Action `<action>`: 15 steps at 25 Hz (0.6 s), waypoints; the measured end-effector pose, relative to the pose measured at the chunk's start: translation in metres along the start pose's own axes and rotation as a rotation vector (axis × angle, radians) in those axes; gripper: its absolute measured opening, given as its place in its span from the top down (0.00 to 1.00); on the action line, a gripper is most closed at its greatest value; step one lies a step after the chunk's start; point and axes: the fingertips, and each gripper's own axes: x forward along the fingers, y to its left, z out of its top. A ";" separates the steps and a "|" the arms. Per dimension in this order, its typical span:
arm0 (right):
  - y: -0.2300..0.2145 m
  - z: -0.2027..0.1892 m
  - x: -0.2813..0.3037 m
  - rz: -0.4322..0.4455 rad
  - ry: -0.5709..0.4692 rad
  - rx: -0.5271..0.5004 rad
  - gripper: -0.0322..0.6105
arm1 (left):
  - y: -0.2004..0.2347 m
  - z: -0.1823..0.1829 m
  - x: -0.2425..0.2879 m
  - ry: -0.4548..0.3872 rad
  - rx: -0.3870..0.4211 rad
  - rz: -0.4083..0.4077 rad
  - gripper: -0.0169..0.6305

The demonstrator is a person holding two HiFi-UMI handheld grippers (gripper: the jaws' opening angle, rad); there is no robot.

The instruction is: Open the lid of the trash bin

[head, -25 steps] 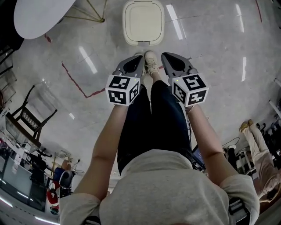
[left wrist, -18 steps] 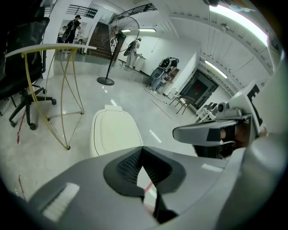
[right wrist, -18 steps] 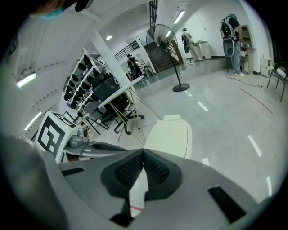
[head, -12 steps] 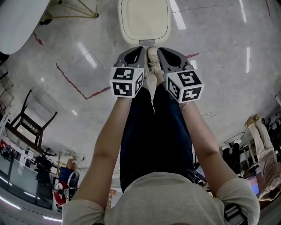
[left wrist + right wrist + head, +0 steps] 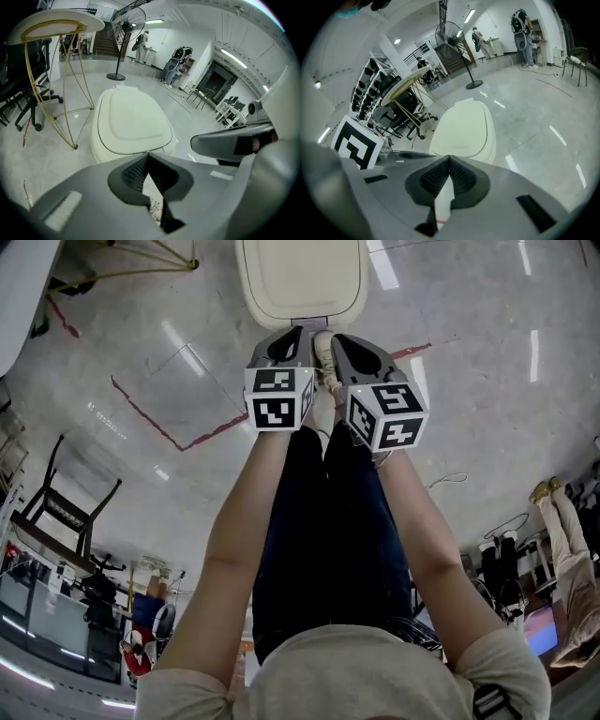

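Just beyond jaws: trash bin [image 5: 302, 282]

Ceiling lights [image 5: 233, 52] are glinting off the glossy grey floor [image 5: 487, 381], where a red tape line [image 5: 150, 415] is running past a black chair [image 5: 67, 510].

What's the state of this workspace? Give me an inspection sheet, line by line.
Surface: pale glossy floor, red tape lines.
Job's things: bin, lid shut.
Clutter: nothing seen.
Grippers: left gripper shut, empty; right gripper shut, empty; both pointing at bin, flanking a shoe.
Cables: one loose cable on floor, right.
Surroundings: table with gold legs, chair, fan, people far off.
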 end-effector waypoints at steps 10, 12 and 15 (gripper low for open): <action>-0.013 -0.008 0.004 -0.016 -0.001 0.007 0.94 | -0.002 -0.009 0.015 0.043 0.157 -0.006 0.96; -0.011 -0.007 0.003 -0.017 -0.002 0.004 0.94 | -0.001 -0.010 0.015 0.040 0.180 0.002 0.96; -0.006 -0.008 0.001 -0.020 0.004 -0.007 0.94 | 0.002 -0.015 0.015 0.064 0.163 0.010 0.96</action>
